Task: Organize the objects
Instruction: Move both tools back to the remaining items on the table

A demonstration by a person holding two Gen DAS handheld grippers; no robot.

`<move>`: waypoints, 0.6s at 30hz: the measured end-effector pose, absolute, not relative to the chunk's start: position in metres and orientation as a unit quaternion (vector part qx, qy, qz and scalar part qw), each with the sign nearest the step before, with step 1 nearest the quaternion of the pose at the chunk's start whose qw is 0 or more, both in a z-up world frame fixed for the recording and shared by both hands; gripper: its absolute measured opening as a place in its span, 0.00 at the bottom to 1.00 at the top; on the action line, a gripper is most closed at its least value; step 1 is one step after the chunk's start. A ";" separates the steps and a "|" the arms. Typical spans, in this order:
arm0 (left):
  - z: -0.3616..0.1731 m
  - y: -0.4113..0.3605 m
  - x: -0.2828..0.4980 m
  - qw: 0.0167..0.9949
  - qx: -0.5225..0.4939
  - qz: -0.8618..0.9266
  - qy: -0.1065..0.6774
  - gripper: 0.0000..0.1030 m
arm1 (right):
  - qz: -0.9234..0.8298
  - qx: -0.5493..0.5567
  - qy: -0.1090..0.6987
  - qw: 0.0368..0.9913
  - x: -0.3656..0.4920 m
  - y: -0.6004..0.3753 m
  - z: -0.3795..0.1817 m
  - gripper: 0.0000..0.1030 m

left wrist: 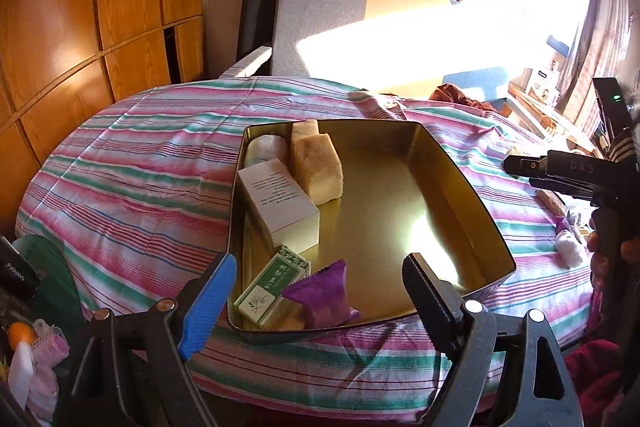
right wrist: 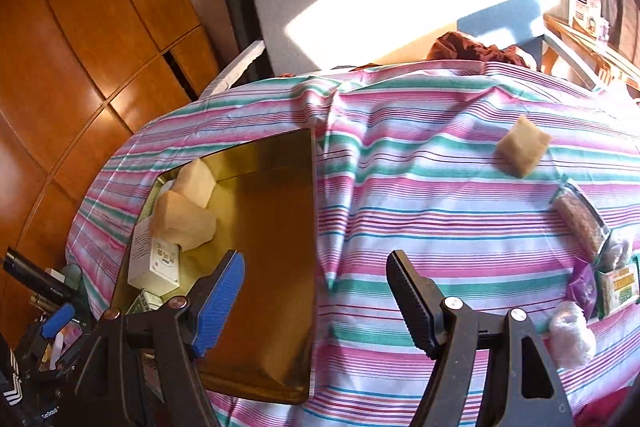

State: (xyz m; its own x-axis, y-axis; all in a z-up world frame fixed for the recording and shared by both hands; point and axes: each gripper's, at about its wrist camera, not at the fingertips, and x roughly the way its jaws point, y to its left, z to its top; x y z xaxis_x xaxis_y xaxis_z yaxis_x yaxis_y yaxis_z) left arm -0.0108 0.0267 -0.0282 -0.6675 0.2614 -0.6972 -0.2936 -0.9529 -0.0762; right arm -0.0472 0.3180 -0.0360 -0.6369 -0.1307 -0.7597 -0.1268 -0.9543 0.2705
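Note:
A gold metal tin (left wrist: 400, 187) lies on the striped cloth; it also shows in the right wrist view (right wrist: 272, 227). In it are a tan block (left wrist: 316, 167), a white box (left wrist: 280, 207), a pale roll (left wrist: 264, 149), a green box (left wrist: 272, 287) and a purple packet (left wrist: 324, 301). My left gripper (left wrist: 316, 291) is open and empty over the tin's near edge. My right gripper (right wrist: 316, 291) is open and empty above the cloth beside the tin. On the cloth at the right lie a tan block (right wrist: 522, 147), a brown bar (right wrist: 582, 227), a purple packet (right wrist: 582, 289), a green box (right wrist: 618, 287) and a white wad (right wrist: 572, 335).
The striped cloth (right wrist: 420, 187) covers a round table. A wooden wardrobe (left wrist: 80, 27) stands at the left. A grey chair back (left wrist: 320, 19) and a black roll (left wrist: 256, 7) stand behind the table. Clutter with a black bottle (left wrist: 20, 275) sits at the near left.

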 end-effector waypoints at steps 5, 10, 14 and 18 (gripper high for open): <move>-0.023 0.049 -0.011 0.177 -0.373 0.910 0.037 0.83 | -0.887 0.421 -0.180 -0.062 -0.030 0.383 -0.040 0.72; -0.016 0.076 -0.013 0.205 -0.367 0.906 0.054 0.83 | -0.877 0.400 -0.222 -0.150 -0.002 0.463 -0.039 0.72; -0.010 0.107 -0.015 0.236 -0.362 0.899 0.073 0.83 | -0.862 0.364 -0.269 -0.228 0.024 0.530 -0.039 0.72; -0.002 0.150 -0.019 0.266 -0.350 0.893 0.102 0.83 | -0.841 0.323 -0.328 -0.284 0.054 0.582 -0.048 0.73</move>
State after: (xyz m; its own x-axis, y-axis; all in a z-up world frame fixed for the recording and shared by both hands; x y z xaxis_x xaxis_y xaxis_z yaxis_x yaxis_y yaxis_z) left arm -0.0193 0.1501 -0.0023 -0.6145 0.4029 -0.6783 -0.5456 -0.8380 -0.0034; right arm 0.0541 0.5821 -0.0480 -0.6299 0.2653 -0.7300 -0.6893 -0.6240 0.3680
